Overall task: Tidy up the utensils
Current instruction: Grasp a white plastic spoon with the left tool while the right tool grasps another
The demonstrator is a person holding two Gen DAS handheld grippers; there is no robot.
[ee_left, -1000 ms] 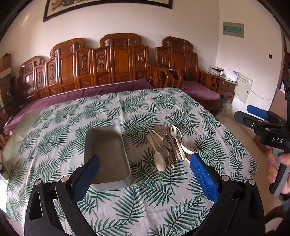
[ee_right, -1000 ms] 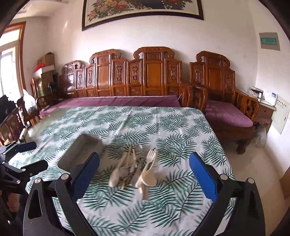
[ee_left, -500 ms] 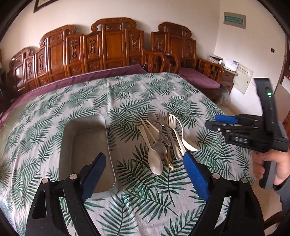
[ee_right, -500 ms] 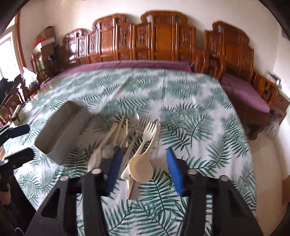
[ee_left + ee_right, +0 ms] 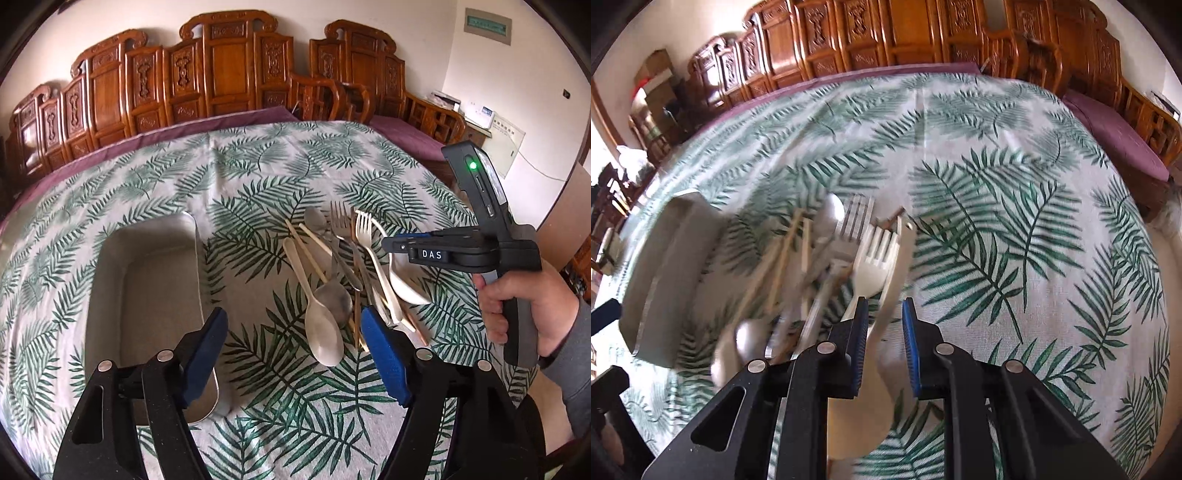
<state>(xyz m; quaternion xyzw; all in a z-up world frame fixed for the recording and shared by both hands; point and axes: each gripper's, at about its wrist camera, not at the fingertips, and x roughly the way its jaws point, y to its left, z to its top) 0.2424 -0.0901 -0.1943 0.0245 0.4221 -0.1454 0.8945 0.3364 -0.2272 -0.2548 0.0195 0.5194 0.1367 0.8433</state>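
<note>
**Closing on the cream spoon at the edge of the pile**

Off to the left of the left gripper (image 5: 293, 354) lies the metal tray (image 5: 147, 295), bare inside, its near corner passing just under that gripper's left pad. This gripper hangs above the worktop (image 5: 258, 177) with nothing between its jaws, which stand apart and are narrowing. Just ahead of it and a little right sits the heap of utensils (image 5: 332, 273): spoons, forks and chopsticks crossed over one another.

Further right, the right gripper (image 5: 884, 347) points steeply down at the right edge of that heap. Its jaws are nearly together and closing, with the handle of the cream spoon (image 5: 892, 291) running up between the pads; whether the pads press on it yet I cannot tell. The cream fork (image 5: 875, 258) lies touching the spoon, just left of the left pad.

To do this well, I judge the grip should take the spoon handle alone, keep that pad clear of the fork, and lift straight up before crossing left to the tray
</note>
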